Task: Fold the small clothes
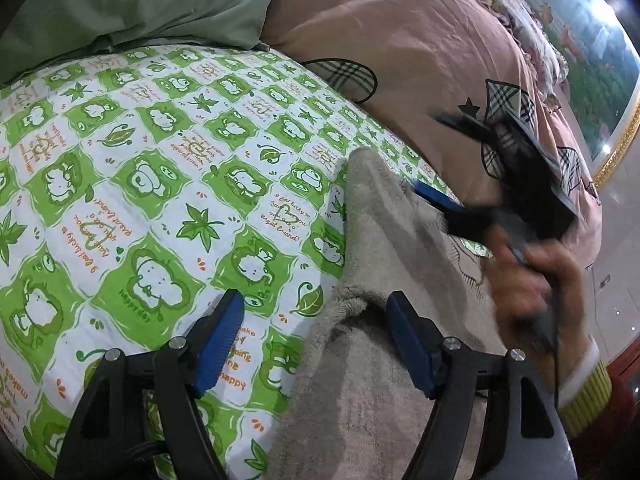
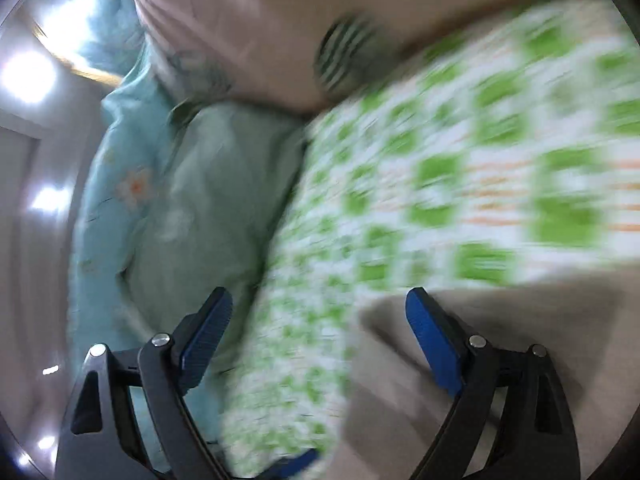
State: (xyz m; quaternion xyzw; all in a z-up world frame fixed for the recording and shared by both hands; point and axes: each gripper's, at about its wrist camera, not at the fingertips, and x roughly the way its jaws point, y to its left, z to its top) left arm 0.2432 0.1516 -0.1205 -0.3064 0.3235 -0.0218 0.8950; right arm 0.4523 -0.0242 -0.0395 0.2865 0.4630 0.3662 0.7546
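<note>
A small beige-grey fleecy garment (image 1: 372, 280) lies on the green-and-white patterned bed sheet (image 1: 160, 168), its left edge bunched into a ridge. My left gripper (image 1: 316, 340) is open just above that edge, one finger over the sheet, one over the garment. My right gripper (image 1: 460, 184) shows blurred in the left wrist view, held by a hand, over the garment's far end. In the right wrist view, my right gripper (image 2: 320, 340) is open and empty, with the garment (image 2: 500, 360) under its right finger. That view is motion-blurred.
A pink quilt with plaid hearts (image 1: 420, 40) lies behind the sheet, and a pale green pillow (image 1: 140, 0) at the back left. A light blue floral blanket (image 2: 160, 200) lies at the bed's side. The floor (image 1: 616, 240) is beyond the bed edge.
</note>
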